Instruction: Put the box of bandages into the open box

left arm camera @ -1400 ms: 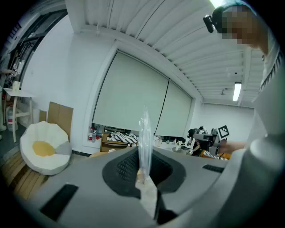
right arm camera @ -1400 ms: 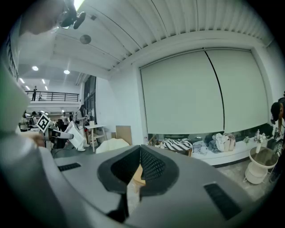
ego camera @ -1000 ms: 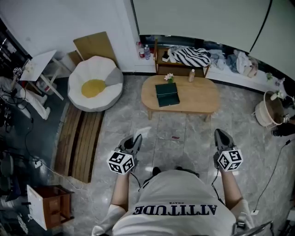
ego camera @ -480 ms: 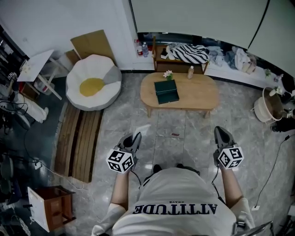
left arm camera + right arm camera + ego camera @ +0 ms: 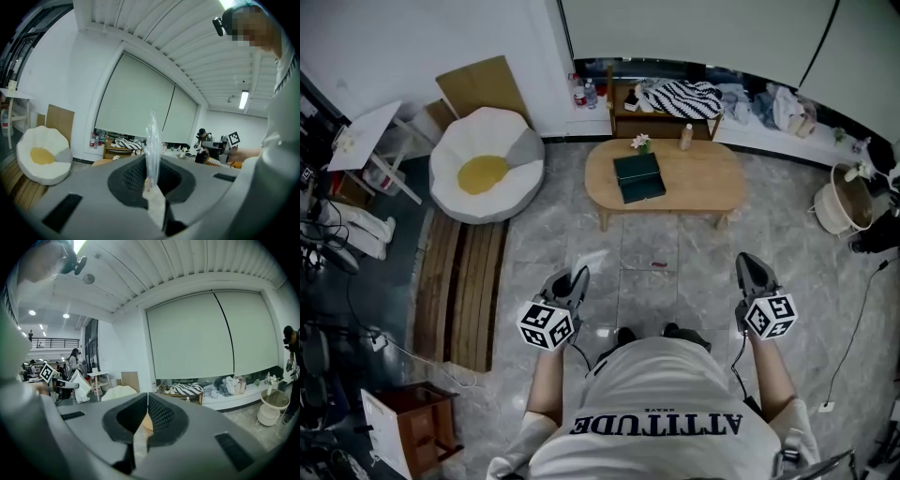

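Left hand-held gripper [image 5: 575, 279] and right hand-held gripper [image 5: 749, 267], jaws pressed together, carrying nothing. The dark green box [image 5: 638, 178] lies on the worktop [image 5: 705, 184], well ahead between them. Bandages? Can't spot them. Best to step closer before opening.

Dark green rectangular box [image 5: 638, 178], flat, slightly skewed, left of centre on the oval wooden worktop [image 5: 703, 187]; seam across it.

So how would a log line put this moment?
left gripper: shut | right gripper: shut | green box: on wooden table, untouched, grippers well short
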The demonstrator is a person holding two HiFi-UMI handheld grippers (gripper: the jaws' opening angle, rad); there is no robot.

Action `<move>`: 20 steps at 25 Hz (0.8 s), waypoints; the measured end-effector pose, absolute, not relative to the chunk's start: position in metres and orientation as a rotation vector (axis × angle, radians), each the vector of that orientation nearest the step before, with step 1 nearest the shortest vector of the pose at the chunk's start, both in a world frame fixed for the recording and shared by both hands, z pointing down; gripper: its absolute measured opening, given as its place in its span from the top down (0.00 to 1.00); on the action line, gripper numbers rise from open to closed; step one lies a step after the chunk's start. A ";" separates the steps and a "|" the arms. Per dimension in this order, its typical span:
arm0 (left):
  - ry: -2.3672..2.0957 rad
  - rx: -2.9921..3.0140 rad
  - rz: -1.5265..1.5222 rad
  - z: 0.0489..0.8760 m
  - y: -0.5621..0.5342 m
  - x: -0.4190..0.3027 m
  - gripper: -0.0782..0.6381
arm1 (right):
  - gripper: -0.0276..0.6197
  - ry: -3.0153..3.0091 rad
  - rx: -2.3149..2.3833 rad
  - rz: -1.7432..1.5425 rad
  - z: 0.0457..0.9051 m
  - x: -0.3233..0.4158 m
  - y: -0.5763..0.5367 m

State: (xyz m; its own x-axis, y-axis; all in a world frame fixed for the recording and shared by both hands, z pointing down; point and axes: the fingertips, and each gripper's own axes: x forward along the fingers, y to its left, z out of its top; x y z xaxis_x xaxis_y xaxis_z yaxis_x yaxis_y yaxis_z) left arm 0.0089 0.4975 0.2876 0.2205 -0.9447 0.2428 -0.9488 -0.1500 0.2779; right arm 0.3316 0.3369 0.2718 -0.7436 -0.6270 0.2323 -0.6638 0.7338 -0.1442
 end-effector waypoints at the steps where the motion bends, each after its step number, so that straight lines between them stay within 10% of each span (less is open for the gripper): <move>1: -1.753 2.137 0.014 0.288 0.500 0.005 0.84 | 0.92 -2.764 1.039 0.326 0.272 0.328 0.340; 20: -1.700 2.166 0.005 0.295 0.507 -0.037 0.84 | 0.92 -2.739 1.029 0.309 0.272 0.284 0.364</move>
State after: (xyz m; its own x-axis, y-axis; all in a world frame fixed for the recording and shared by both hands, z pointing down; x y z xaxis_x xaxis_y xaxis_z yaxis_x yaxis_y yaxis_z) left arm -0.0366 0.5073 0.2950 0.2661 -0.9345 0.2365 -0.9358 -0.1916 0.2959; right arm 0.2841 0.3643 0.2720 -0.7380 -0.6238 0.2573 -0.6655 0.7360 -0.1241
